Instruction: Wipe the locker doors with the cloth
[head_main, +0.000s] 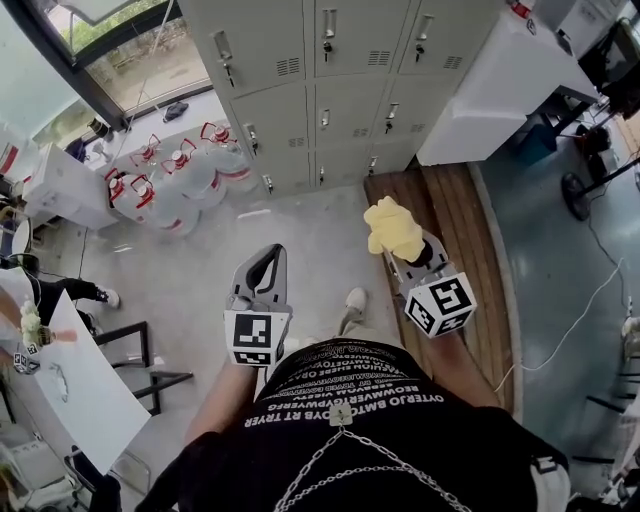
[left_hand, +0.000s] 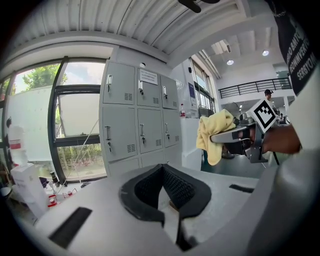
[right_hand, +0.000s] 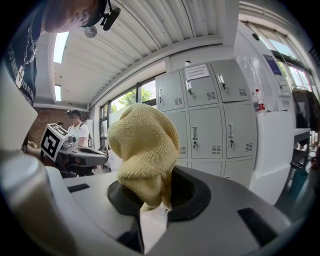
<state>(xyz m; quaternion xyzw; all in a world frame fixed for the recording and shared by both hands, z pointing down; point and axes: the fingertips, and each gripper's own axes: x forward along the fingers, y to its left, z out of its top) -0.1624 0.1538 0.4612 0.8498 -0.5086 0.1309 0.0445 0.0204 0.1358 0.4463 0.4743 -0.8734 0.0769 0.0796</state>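
yellow cloth up in the right gripper, lockers not yet touched

yellow terry cloth (right_hand: 145, 150), bunched into a loose wad, is pinched at its lower end between the jaws of the right gripper (head_main: 410, 258). most of the wad stands free above the jaws, and a short tail hangs below them. the cloth is in mid air in front of the person, well apart from the locker doors (head_main: 340, 60).

left gripper (head_main: 265, 268): jaws closed tip to tip, nothing between the pads. it is held low and level beside the right one.

step in hand, as i read it: the approach. the cloth is gripped and both tools face the lockers, but no wiping contact has been made. the next move calls for walking in and raising the right gripper until the free bulk of the cloth, not the jaw tips, presses flat on a door panel. strokes will have to work around the handles, locks and vent slots. the loose wad may fold or slip under pressure.

containers:
- grey metal lockers, three columns across, every door shut. contents hidden.
- cluster of large clear water jugs (head_main: 190, 185) with red handles on the floor by the window, left of the lockers. whether they are full or empty i cannot tell.
- white cabinet (head_main: 490, 90) against the lockers' right side, closed, nothing visible inside.

underfoot is a wooden strip (head_main: 450, 220) beside concrete.
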